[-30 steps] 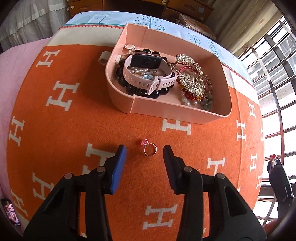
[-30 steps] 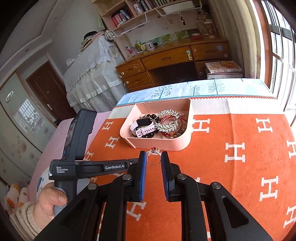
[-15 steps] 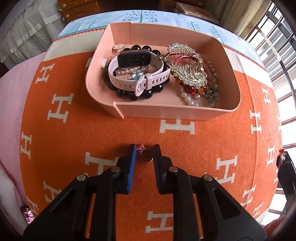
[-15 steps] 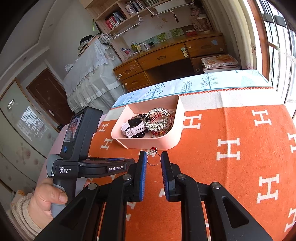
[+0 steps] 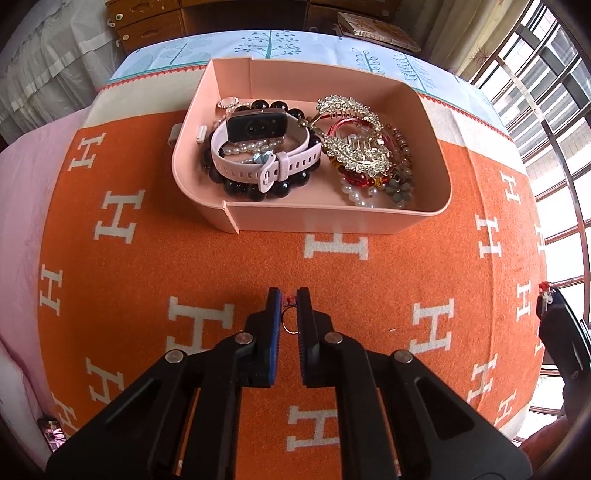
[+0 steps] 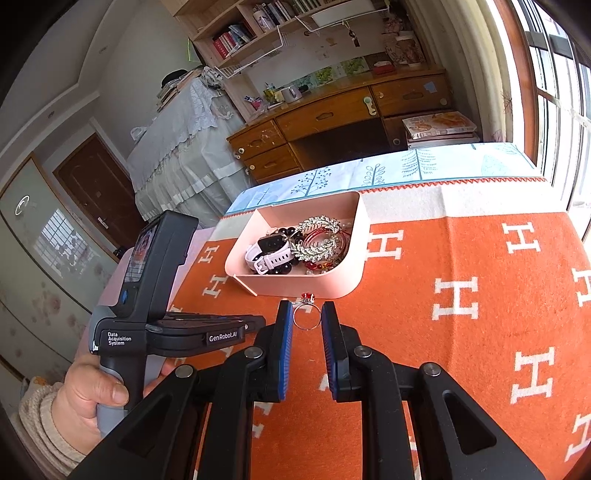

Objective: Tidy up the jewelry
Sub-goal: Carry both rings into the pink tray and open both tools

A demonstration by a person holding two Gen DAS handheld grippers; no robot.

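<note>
"GenRobot.AI", "Data Acquisition System" on left gripper (image 6: 255,325)

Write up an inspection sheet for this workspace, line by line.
Surface: orange blanket with white H pattern, over a blue tree-print cloth.
Job's things: pink tray holding a pink watch, black beads, a silver leaf brooch and pearls; pink-stone ring and red-stone ring, both outside the tray.
Clutter: nothing seen.
Grippers: left gripper shut on the pink-stone ring; right gripper shut on the red-stone ring.
Cables: nothing seen.
Surroundings: wooden desk, bookshelf, window, door.
</note>
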